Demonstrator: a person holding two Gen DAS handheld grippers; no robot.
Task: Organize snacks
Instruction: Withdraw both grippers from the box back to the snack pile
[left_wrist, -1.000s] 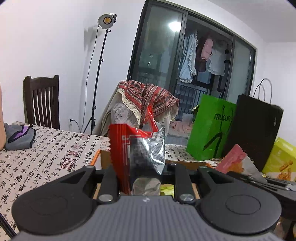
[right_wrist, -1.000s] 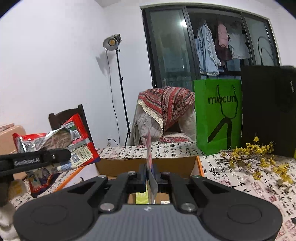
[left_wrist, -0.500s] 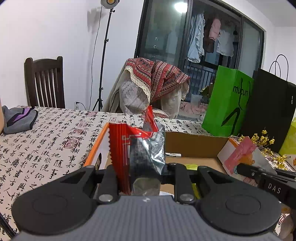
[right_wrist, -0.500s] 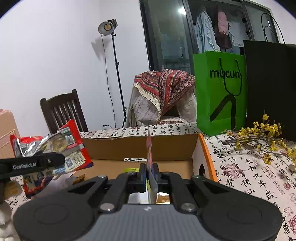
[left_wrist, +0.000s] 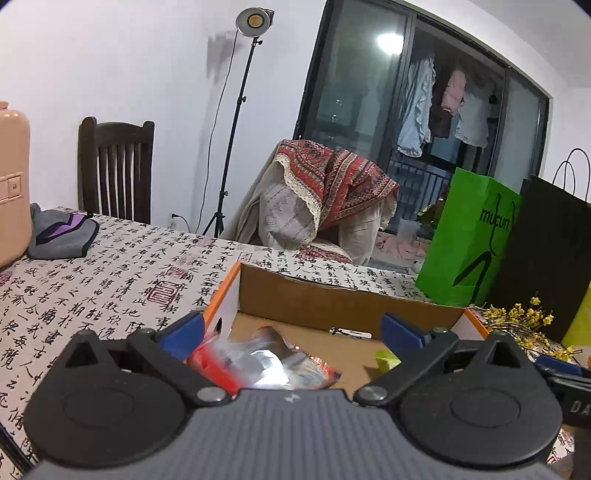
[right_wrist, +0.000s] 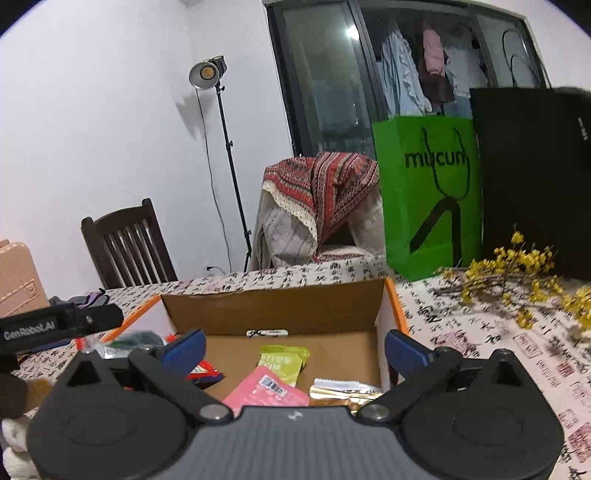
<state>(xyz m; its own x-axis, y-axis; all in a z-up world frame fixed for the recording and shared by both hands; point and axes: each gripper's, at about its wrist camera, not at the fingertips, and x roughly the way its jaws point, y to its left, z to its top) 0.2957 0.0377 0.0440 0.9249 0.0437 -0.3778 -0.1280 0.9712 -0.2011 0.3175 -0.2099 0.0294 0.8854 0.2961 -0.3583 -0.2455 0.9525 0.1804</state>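
An open cardboard box with orange-edged flaps stands on the table; it also shows in the right wrist view. My left gripper is open above the box's left side; a red and silver snack bag lies blurred below it inside the box. My right gripper is open over the box's near edge. Below it lie a pink packet, a green packet and a gold and white wrapper. The left gripper's arm shows at the left.
A green paper bag and a black bag stand behind the box at the right. Yellow flower sprigs lie on the calligraphy tablecloth. A grey pouch, a pink case and a wooden chair are at the left.
Both grippers opened. The left let go of the red and silver bag, the right let go of the pink packet; both now lie in the box.
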